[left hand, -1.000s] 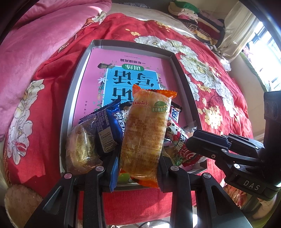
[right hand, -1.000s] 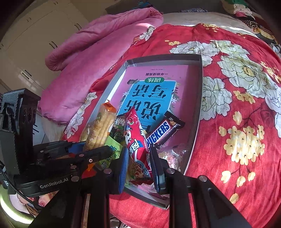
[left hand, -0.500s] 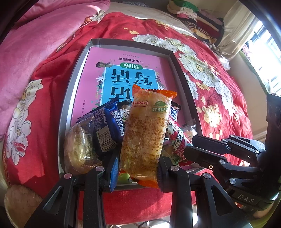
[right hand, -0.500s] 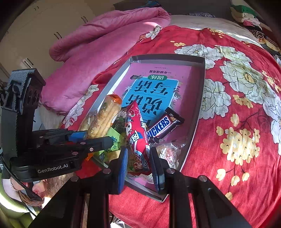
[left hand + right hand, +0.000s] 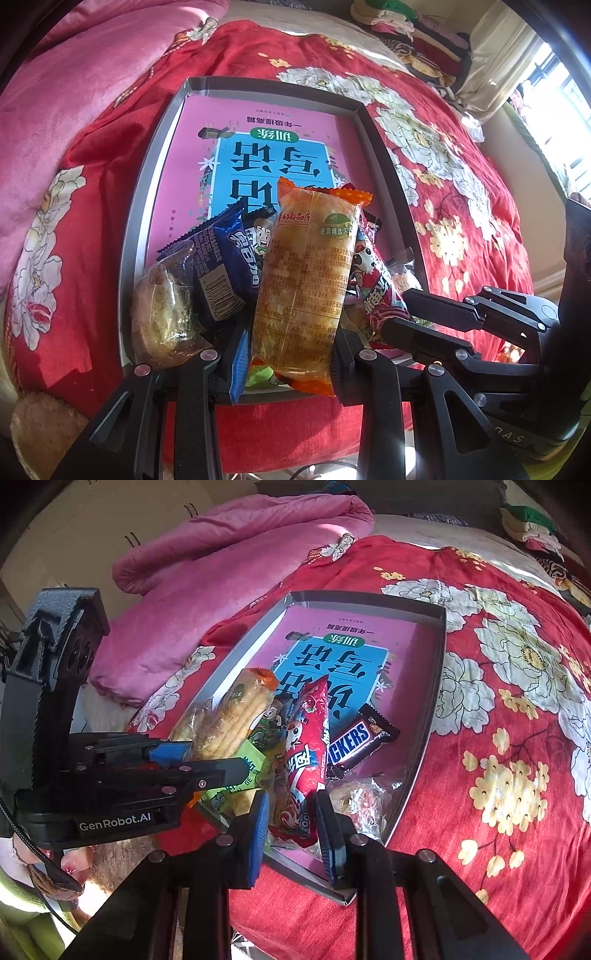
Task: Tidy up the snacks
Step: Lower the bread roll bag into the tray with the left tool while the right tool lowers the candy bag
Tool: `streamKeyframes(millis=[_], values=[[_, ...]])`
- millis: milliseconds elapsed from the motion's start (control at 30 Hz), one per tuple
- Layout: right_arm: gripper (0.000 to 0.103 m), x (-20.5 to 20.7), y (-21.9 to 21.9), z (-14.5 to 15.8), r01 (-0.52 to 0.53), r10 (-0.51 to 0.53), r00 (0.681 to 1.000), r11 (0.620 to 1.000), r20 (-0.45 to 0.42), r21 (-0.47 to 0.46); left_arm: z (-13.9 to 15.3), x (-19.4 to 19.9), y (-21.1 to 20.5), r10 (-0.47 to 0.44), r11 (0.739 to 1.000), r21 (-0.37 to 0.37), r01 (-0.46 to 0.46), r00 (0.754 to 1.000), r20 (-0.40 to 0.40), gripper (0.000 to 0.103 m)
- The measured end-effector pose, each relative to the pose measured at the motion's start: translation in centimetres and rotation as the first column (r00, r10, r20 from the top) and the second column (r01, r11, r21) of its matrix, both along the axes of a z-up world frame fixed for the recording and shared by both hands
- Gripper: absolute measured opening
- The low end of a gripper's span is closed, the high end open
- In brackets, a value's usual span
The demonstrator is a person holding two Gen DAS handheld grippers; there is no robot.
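Now left gripper (image 5: 291,354) clamped on orange cracker pack (image 5: 308,284); right gripper (image 5: 291,827) clamped on red snack packet (image 5: 308,753)

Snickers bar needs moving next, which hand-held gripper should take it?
Right. The Snickers bar lies just beyond the right hand-held gripper, on its side of the tray, though it must first drop the red packet. The left hand-held gripper grips the biscuit pack.

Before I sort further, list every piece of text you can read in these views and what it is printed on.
"GenRobot.AI": body of the left hand-held gripper.
"DAS": body of the right hand-held gripper; its first letters are cut off.
"CKERS": brown chocolate bar wrapper, start hidden.
"训练": upside down on the pink and blue book cover in the grey tray.
Orange-ended biscuit packet: fine print too small to read.
Blue snack packet: lettering blurred.
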State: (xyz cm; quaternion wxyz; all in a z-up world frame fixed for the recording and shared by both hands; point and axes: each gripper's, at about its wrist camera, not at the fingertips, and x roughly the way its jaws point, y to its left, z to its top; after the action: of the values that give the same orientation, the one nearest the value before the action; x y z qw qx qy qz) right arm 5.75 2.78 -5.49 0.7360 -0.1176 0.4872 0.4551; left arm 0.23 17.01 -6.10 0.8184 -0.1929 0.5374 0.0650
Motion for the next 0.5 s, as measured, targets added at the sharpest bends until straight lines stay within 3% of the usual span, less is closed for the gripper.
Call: streamKeyframes(millis=[500], values=[[0.026,0.09,0.24,0.03,-0.006,0.006,1.000,1.000,0.006,-0.001,0.09,0.35,-0.10,-0.004,1.000,-0.003,0.004,1.000,-0.012,0.046]])
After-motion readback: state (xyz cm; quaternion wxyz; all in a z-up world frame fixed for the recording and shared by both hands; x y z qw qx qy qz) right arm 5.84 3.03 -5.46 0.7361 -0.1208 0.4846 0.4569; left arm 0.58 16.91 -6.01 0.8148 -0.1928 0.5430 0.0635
